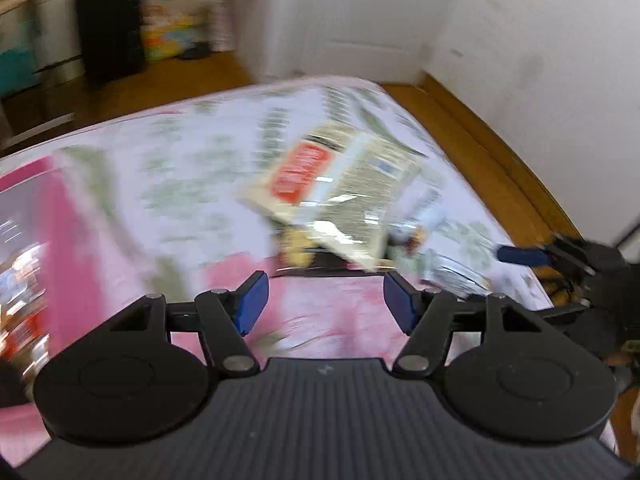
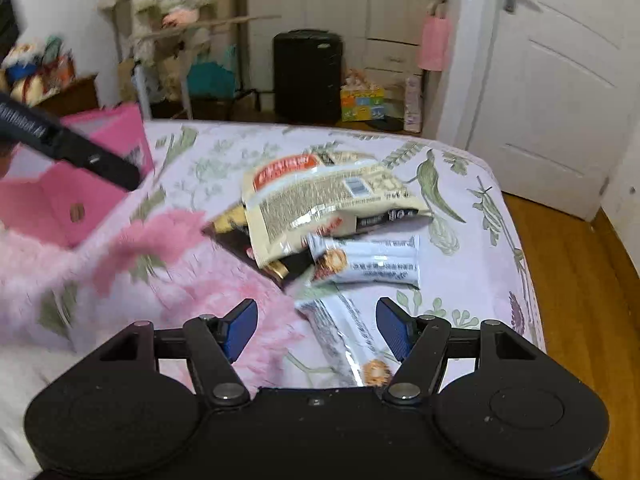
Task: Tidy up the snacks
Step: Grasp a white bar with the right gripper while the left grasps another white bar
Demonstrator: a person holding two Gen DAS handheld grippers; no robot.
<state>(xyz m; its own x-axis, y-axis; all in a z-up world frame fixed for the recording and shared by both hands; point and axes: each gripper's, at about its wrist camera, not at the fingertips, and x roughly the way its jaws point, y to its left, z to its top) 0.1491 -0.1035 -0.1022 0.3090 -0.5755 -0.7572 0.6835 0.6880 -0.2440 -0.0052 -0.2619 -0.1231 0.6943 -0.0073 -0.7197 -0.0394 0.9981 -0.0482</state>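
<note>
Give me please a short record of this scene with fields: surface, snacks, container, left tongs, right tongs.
surface: bed with floral sheet and a fluffy pink blanket
snacks: beige packet with red label on top of a dark packet; two white bar wrappers nearer the camera
container: pink box, open, to the left of the pile
left tongs: open, nothing between them
right tongs: open, above the nearest bar wrapper, not gripping it
</note>
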